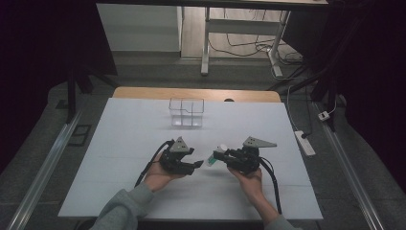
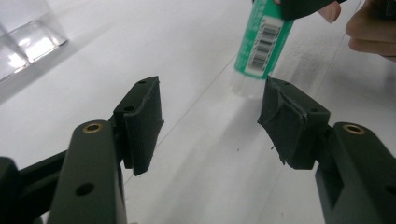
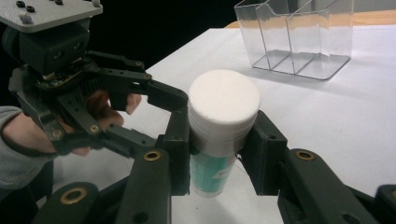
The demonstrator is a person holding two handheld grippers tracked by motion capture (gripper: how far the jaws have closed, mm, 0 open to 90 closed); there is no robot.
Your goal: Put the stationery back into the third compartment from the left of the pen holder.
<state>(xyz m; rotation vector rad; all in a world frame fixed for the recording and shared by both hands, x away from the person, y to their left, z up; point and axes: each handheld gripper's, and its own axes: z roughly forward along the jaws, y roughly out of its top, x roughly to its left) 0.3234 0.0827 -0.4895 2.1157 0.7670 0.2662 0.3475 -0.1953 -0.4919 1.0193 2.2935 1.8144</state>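
Right gripper [image 3: 219, 154] clamps the glue stick [image 3: 223, 126] near its cap while the left gripper [image 2: 210, 123] gapes empty just beside its base, so a tilted re-grip could knock it loose.

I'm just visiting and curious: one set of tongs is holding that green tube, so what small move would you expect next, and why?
Probably the right tongs, clamped on the glue stick, carry it toward the clear organizer. The left tongs stand open and apart from the stick, so nothing else holds it, and the organizer looks empty.
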